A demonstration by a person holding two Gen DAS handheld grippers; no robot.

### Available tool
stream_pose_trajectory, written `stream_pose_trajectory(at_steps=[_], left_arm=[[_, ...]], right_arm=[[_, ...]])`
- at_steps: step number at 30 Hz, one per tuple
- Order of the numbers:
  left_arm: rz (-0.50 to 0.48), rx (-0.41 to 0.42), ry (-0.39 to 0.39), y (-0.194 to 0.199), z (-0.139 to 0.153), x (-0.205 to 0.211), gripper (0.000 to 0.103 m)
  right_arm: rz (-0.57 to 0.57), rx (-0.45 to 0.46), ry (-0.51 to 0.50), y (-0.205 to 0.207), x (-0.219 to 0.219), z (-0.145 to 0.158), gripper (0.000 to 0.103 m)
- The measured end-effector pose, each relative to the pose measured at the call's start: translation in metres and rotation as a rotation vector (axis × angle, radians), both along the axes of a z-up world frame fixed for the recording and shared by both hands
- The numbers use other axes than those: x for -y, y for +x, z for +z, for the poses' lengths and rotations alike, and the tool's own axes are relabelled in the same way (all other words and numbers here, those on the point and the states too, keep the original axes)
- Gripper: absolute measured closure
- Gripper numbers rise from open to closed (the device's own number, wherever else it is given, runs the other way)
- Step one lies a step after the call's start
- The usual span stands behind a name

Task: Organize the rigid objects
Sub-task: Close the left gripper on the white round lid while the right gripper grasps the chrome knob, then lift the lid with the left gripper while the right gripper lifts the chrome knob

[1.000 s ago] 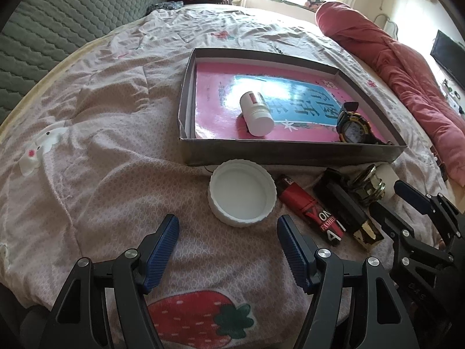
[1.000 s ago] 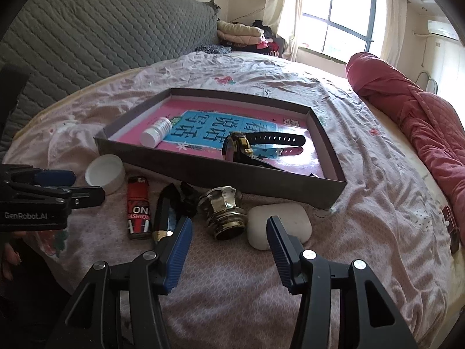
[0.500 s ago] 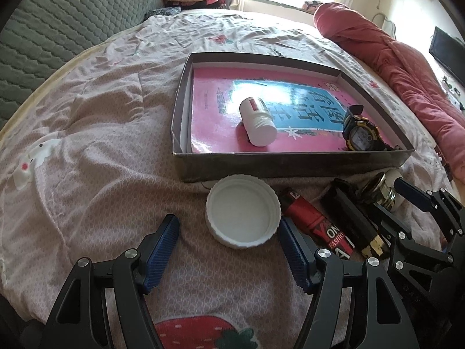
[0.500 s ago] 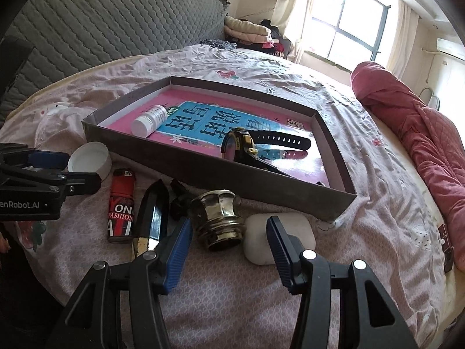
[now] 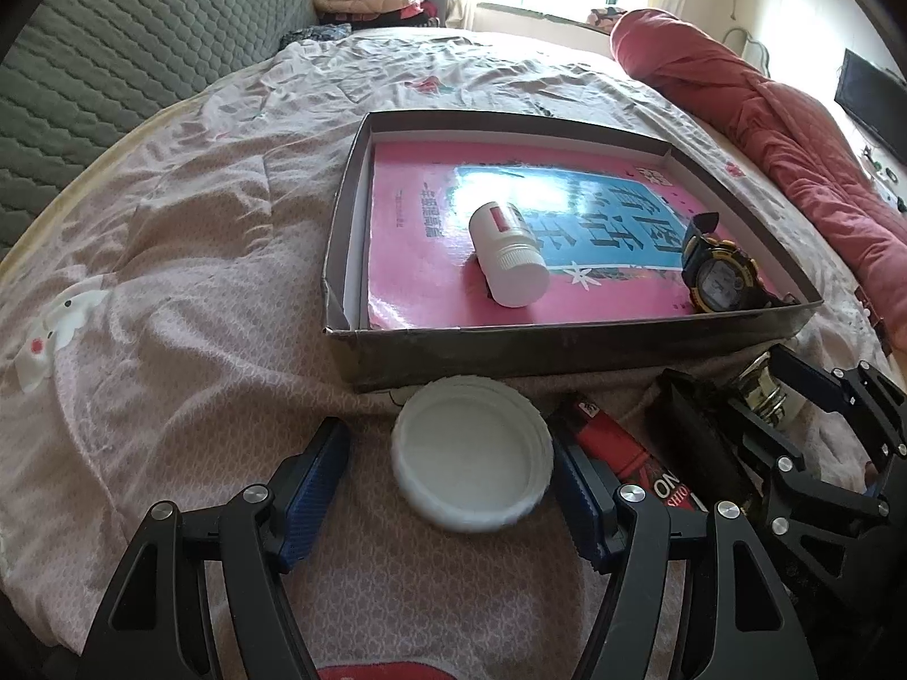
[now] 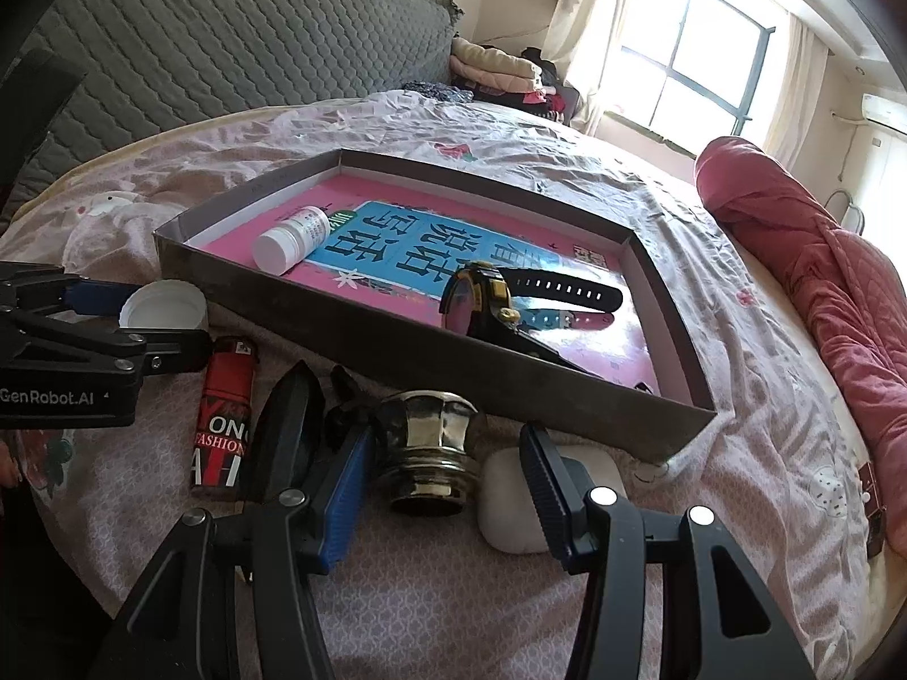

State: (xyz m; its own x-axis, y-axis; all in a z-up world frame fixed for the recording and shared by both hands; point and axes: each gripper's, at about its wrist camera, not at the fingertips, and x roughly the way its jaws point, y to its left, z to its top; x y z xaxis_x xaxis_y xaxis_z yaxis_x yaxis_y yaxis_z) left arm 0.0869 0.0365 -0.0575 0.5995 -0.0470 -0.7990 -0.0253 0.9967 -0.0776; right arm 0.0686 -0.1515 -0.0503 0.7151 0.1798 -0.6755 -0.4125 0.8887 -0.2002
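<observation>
A round white plastic lid [image 5: 473,460], open side up, is seen between the left claw's [image 5: 450,476] fingers, while a brass-coloured faceted metal fitting [image 6: 429,449] stands between the closing right claw's [image 6: 448,473] fingers, untouched.

Home bedroom: rumpled pink printed bedspread [image 5: 187,260], grey quilted headboard [image 6: 227,39], folded clothes [image 6: 499,68] stacked beside 1 sunlit window [image 6: 697,68] (curtained).

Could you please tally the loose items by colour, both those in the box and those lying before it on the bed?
White: 3 (bottle, lid, case)
Black: 2 (watch, black object)
Red: 1 (lighter)
Metallic: 1 (fitting)
Total: 7
</observation>
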Motion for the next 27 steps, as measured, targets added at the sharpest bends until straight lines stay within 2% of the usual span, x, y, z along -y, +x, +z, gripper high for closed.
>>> stream_pose_trajectory(at_steps=[2,10,15,18,27], left_arm=[[0.002,0.002,0.003,0.0,-0.001,0.0,0.031],[-0.007,0.02,0.015,0.002,-0.003,0.001,0.032],[0.012,0.027,-0.009,0.0,0.0,-0.006,0.049],[0.018,0.026,-0.038,0.0,0.001,-0.011,0.051],[0.039,0.05,-0.04,-0.01,0.011,-0.018,0.052]], right_arm=[[0.013,-0.01,0.015,0.001,-0.001,0.0,0.061],[0.02,-0.033,0.096,0.001,0.01,0.006,0.061],[-0.008,-0.041,0.158,0.004,0.02,0.011,0.061],[-0.021,-0.051,0.187,0.006,0.025,0.011,0.061],[-0.018,-0.043,0.218,0.003,0.03,0.015,0.061]])
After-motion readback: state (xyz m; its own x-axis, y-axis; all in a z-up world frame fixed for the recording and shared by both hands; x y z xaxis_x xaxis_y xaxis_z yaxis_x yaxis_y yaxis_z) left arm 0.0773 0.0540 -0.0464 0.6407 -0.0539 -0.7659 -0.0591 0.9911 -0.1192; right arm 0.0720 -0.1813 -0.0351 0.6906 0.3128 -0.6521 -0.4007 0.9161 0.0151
